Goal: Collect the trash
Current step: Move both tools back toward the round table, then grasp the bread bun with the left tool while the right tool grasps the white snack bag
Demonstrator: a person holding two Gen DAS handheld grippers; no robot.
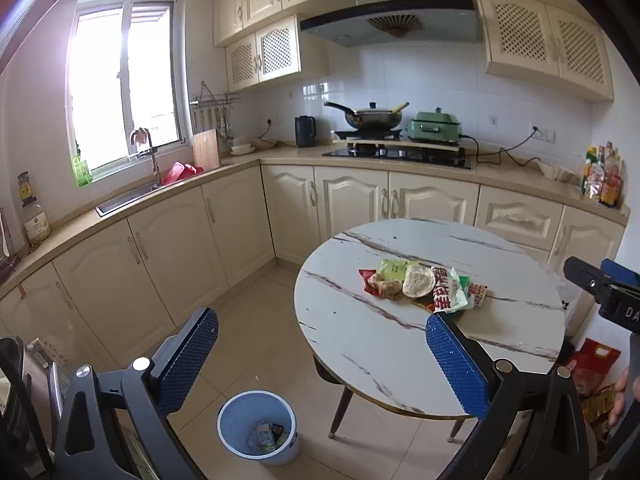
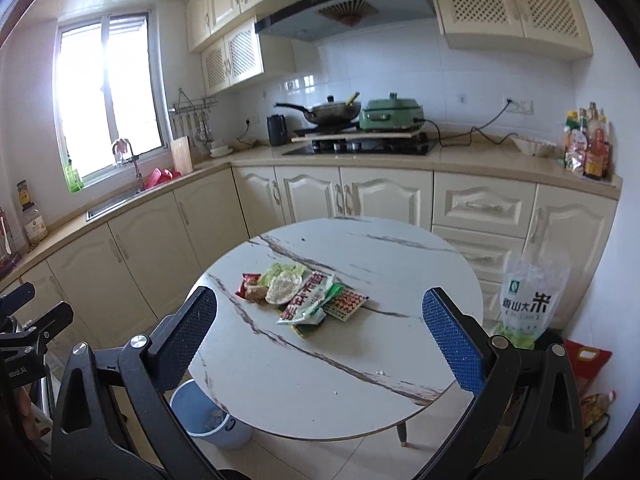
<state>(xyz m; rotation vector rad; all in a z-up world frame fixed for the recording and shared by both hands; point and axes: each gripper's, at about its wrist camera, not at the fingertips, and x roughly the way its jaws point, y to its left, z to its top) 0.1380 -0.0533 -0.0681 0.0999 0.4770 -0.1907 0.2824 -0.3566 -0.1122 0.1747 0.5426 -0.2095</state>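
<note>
A heap of snack wrappers and food scraps [image 1: 420, 286] lies on the round marble-look table [image 1: 380, 352]; it also shows in the right wrist view [image 2: 304, 296] on the table [image 2: 320, 380]. A light blue bin [image 1: 258, 426] with some wrappers inside stands on the floor left of the table, and shows partly under the table edge in the right wrist view [image 2: 208, 416]. My left gripper [image 1: 322, 360] is open and empty, above the floor and table edge. My right gripper [image 2: 320, 344] is open and empty, short of the heap.
Cream cabinets and a counter wrap the left and back, with a sink [image 1: 124, 200], a stove with a wok [image 1: 372, 118] and a green cooker [image 1: 436, 124]. A rice bag [image 2: 528, 300] and red bags [image 2: 588, 360] stand on the floor right of the table.
</note>
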